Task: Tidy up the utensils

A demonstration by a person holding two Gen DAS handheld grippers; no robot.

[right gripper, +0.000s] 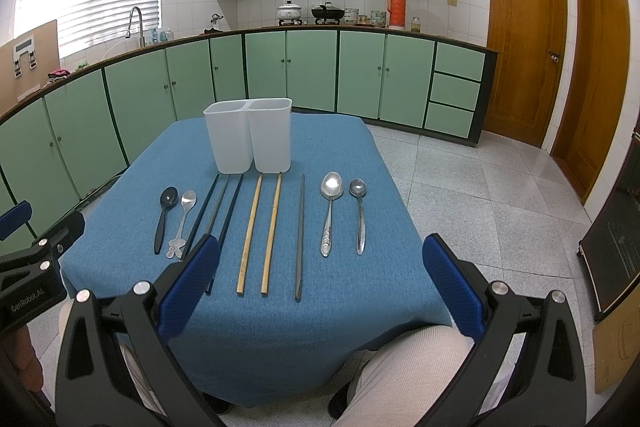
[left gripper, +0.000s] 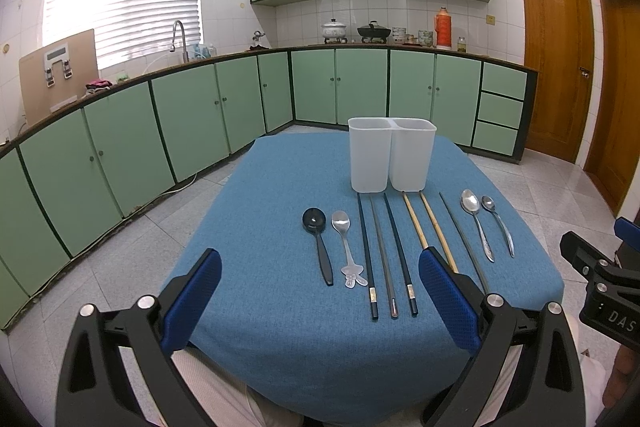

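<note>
A white two-compartment holder (left gripper: 391, 154) (right gripper: 249, 135) stands empty at the far side of the blue-clothed table (left gripper: 280, 327) (right gripper: 360, 287). In front of it lie, left to right, a black spoon (left gripper: 318, 245) (right gripper: 165, 217), a silver spoon (left gripper: 347, 247) (right gripper: 183, 221), three dark chopsticks (left gripper: 380, 255) (right gripper: 216, 215), two bamboo chopsticks (left gripper: 424, 227) (right gripper: 260, 231), one grey chopstick (left gripper: 462, 235) (right gripper: 300, 235) and two metal spoons (left gripper: 486, 225) (right gripper: 344, 215). My left gripper (left gripper: 320, 293) and my right gripper (right gripper: 322, 281) are both open and empty, above the table's near edge.
Green cabinets run along the back and left walls, with a sink faucet (left gripper: 180, 39) and pots (left gripper: 374, 31) on the counter. Wooden doors (right gripper: 520, 39) are at the right. A dark framed panel (right gripper: 612, 239) leans at the right. My legs show below the table.
</note>
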